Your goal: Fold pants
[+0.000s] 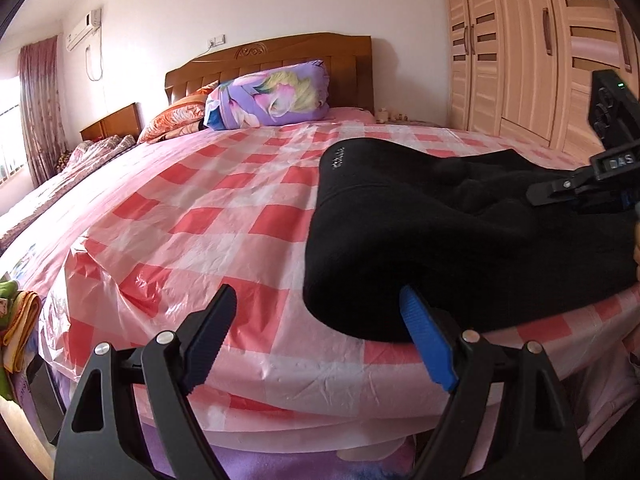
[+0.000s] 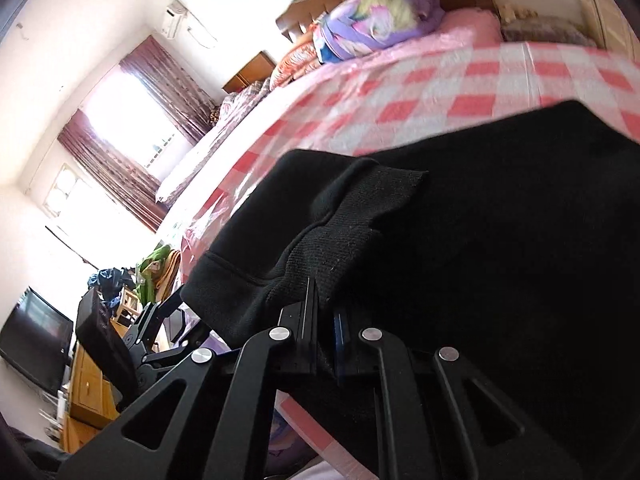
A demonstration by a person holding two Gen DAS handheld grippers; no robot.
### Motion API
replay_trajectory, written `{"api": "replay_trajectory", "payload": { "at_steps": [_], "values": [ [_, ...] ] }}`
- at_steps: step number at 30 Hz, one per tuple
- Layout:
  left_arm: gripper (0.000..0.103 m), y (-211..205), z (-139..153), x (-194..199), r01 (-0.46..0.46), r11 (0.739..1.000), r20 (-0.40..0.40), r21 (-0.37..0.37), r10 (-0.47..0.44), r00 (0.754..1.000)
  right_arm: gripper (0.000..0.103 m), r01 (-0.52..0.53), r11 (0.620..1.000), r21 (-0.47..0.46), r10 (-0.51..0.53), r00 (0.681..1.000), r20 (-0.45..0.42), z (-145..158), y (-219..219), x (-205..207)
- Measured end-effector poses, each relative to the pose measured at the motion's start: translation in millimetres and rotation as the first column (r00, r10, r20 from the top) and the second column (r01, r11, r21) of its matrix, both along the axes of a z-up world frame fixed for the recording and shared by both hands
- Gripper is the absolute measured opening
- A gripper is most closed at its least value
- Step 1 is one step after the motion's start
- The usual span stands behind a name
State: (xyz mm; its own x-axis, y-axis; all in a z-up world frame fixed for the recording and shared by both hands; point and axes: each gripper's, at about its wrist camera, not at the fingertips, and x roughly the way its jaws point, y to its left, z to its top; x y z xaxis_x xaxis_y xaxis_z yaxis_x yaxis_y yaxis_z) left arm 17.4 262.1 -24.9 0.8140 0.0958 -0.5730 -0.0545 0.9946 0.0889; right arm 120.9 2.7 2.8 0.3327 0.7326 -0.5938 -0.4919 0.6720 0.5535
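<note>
My right gripper (image 2: 324,312) has its jaws clenched on a ribbed cuff of the pants (image 1: 460,232), which lie bunched at the bed's (image 1: 240,184) near edge. My left gripper (image 1: 316,320) hangs released beside them. I'd pinch the near hem fully before lifting, so both ends rise level.

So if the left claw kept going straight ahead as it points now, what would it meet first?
Probably the near folded edge of the black pants: the open left claw has its blue finger already at that edge, with the checkered plastic sheet beneath. Depth is unclear.
</note>
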Motion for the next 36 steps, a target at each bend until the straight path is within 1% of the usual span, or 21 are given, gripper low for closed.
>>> {"api": "replay_trajectory", "payload": {
  "at_steps": [2, 4, 6, 8, 9, 11, 12, 14, 16, 18, 20, 21, 22, 23, 24, 26, 28, 31, 34, 35, 36],
  "values": [
    [0.084, 1.0, -2.7, 11.5, -0.027, 0.999, -0.038, 0.030, 0.028, 0.999, 0.009, 0.006, 1.000, 0.001, -0.006, 0.998, 0.061, 16.9, -1.2, -2.5],
    [0.084, 1.9, -5.5, 17.9, 0.003, 1.000, -0.071, 0.024, -0.002, 0.997, 0.009, 0.011, 1.000, 0.003, -0.011, 0.994, 0.112, 30.5, -3.2, -3.7],
    [0.084, -2.0, -6.4, 20.4, 0.023, 0.999, -0.086, 0.038, -0.019, 0.996, 0.009, 0.001, 1.000, 0.011, -0.003, 0.990, 0.141, 42.2, -5.1, -3.0],
    [0.084, -6.0, -5.3, 25.9, -0.003, 0.997, -0.090, 0.079, 0.010, 0.996, 0.009, -0.006, 1.000, 0.022, 0.002, 0.989, 0.145, 47.6, -8.4, -2.8],
    [0.084, -5.2, -4.1, 31.3, -0.020, 0.997, -0.094, 0.075, 0.027, 0.995, 0.009, -0.020, 0.999, 0.025, 0.016, 0.992, 0.128, 46.6, -8.6, -0.6],
    [0.084, -0.3, -0.6, 38.0, -0.041, 0.999, -0.099, 0.026, 0.043, 0.994, 0.009, -0.034, 0.999, 0.024, 0.032, 0.998, 0.060, 35.3, -7.6, 1.4],
    [0.084, 3.6, 1.0, 39.9, -0.060, 0.998, -0.097, -0.002, 0.060, 0.993, 0.010, -0.046, 0.999, 0.021, 0.046, 0.999, 0.002, 23.8, -10.5, 1.5],
    [0.084, 8.1, 0.3, 39.1, -0.084, 0.996, -0.096, -0.031, 0.081, 0.992, 0.012, -0.048, 0.999, -0.007, 0.047, 0.997, -0.057, 0.6, -13.8, -8.3],
    [0.084, 8.4, -3.9, 35.1, -0.095, 0.995, -0.095, -0.021, 0.092, 0.991, 0.013, -0.034, 0.998, -0.051, 0.026, 0.989, -0.143, -26.5, -20.9, -14.4],
    [0.084, 5.9, -6.8, 31.3, -0.099, 0.995, -0.094, 0.007, 0.099, 0.991, 0.014, -0.012, 0.998, -0.055, -0.001, 0.976, -0.216, -42.9, -34.9, -19.3],
    [0.084, 5.1, -7.3, 26.6, -0.092, 0.996, -0.081, 0.017, 0.093, 0.992, 0.025, 0.028, 0.999, -0.041, -0.037, 0.968, -0.249, -46.1, -49.6, -23.7],
    [0.084, 5.0, -6.7, 25.6, -0.092, 0.996, -0.076, 0.015, 0.092, 0.993, 0.060, 0.044, 0.998, -0.043, -0.054, 0.963, -0.262, -45.3, -52.9, -22.6],
    [0.085, 5.6, -6.5, 25.2, -0.092, 0.996, -0.073, 0.010, 0.093, 0.993, 0.087, 0.056, 0.998, -0.001, -0.054, 0.955, -0.292, -46.9, -59.1, -21.3],
    [0.085, 6.2, -7.0, 25.5, -0.094, 0.996, -0.071, 0.004, 0.094, 0.993, 0.091, 0.048, 0.997, 0.067, -0.026, 0.954, -0.299, -44.6, -61.8, -21.6],
    [0.085, 7.5, -8.2, 26.6, -0.096, 0.995, -0.071, -0.002, 0.096, 0.993, 0.097, 0.055, 0.994, 0.094, -0.024, 0.952, -0.305, -41.5, -63.1, -20.8],
    [0.086, 8.4, -9.9, 26.3, -0.103, 0.995, -0.073, -0.015, 0.102, 0.992, 0.097, 0.070, 0.995, 0.074, -0.044, 0.949, -0.313, -42.0, -61.1, -17.0],
    [0.087, 9.1, -10.2, 24.3, -0.104, 0.994, -0.073, -0.027, 0.102, 0.992, 0.098, 0.046, 0.994, 0.096, -0.009, 0.936, -0.351, -49.2, -53.0, -10.7],
    [0.089, 10.1, -11.1, 23.5, -0.109, 0.993, -0.071, -0.036, 0.106, 0.992, 0.098, -0.008, 0.995, 0.103, 0.044, 0.934, -0.354, -50.6, -33.6, -0.6],
    [0.089, 13.3, -11.5, 24.6, -0.112, 0.992, -0.072, -0.063, 0.107, 0.992, 0.098, -0.026, 0.991, 0.135, 0.072, 0.935, -0.348, -47.7, -13.2, 7.0],
    [0.089, 13.8, -11.5, 25.1, -0.112, 0.992, -0.074, -0.067, 0.107, 0.992, 0.095, -0.015, 0.988, 0.152, 0.067, 0.936, -0.345, -49.0, -10.7, 10.8],
    [0.089, 13.4, -11.1, 25.1, -0.111, 0.991, -0.073, -0.067, 0.106, 0.992, 0.077, -0.006, 0.987, 0.162, 0.060, 0.940, -0.335, -49.3, -9.0, 12.6]
  ]
}}
